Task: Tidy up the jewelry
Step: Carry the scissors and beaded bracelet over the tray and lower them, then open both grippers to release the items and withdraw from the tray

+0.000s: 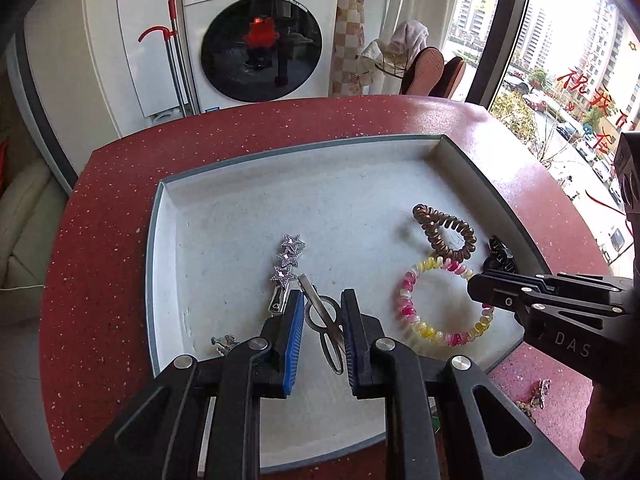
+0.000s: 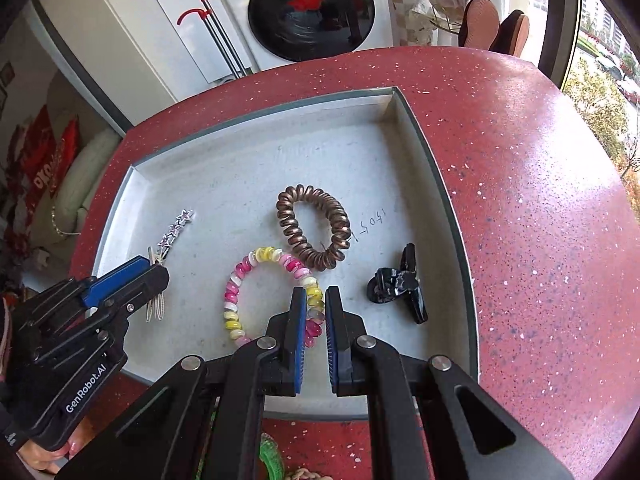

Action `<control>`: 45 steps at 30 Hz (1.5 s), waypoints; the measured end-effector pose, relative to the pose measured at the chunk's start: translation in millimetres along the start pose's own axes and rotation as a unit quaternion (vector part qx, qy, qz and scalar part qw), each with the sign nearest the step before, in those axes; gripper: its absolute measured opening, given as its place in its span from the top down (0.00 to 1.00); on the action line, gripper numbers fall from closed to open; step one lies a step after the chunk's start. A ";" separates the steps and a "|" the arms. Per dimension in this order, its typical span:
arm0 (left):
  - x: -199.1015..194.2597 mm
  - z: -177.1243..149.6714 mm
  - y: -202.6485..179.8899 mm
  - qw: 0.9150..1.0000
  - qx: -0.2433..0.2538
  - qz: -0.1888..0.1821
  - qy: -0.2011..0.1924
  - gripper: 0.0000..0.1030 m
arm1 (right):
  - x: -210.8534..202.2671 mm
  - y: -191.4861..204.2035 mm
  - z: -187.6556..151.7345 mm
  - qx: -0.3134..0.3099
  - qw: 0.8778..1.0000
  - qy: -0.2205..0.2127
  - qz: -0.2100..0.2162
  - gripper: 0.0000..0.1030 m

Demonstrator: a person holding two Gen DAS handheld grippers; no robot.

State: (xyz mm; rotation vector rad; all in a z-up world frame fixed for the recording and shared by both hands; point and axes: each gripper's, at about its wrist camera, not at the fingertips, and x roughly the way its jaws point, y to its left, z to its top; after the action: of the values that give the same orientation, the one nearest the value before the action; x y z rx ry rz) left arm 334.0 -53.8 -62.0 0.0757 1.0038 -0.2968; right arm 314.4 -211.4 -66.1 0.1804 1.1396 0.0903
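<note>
A white tray point(image 1: 280, 184) point(image 2: 240, 152) lies on the red speckled table. My left gripper point(image 1: 322, 300) point(image 2: 158, 270) is shut on a silver snap hair clip point(image 1: 324, 320) point(image 2: 156, 306), low over the tray's near left part, beside a star-studded clip point(image 1: 288, 258) point(image 2: 176, 230). My right gripper point(image 2: 316, 300) point(image 1: 474, 286) is shut on a pink and yellow spiral band point(image 2: 240, 280) point(image 1: 408, 304), whose beads fill the narrow gap between the pads while the loop rests on the tray. A brown spiral hair tie point(image 2: 312, 228) point(image 1: 444, 232) and a black claw clip point(image 2: 400, 284) point(image 1: 498, 254) lie in the tray.
A small metal trinket point(image 1: 224, 342) sits at the tray's near left rim. More jewelry point(image 1: 536, 396) lies on the table at the near right. A green item point(image 2: 272, 456) shows under my right gripper. Beyond the table's far edge stands a washing machine point(image 1: 260, 40).
</note>
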 end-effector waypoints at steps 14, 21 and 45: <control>17.6 -6.7 -16.1 0.998 0.043 0.047 0.009 0.64 | 6.8 4.3 9.1 -0.023 0.999 -0.010 -0.029 0.84; 7.4 -8.8 -17.8 0.996 0.054 0.065 -0.012 0.64 | -17.0 3.5 10.6 -0.012 0.999 -0.040 0.002 0.54; -84.9 -27.4 -17.7 0.990 0.031 0.084 -0.106 0.00 | -113.1 -16.2 -43.3 0.007 0.992 -0.113 0.059 0.12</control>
State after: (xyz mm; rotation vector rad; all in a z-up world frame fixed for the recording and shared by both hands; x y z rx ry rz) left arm 264.1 -47.5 -4.1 0.1804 0.7728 -0.1771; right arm 227.6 -241.6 14.4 0.2646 0.9033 0.1632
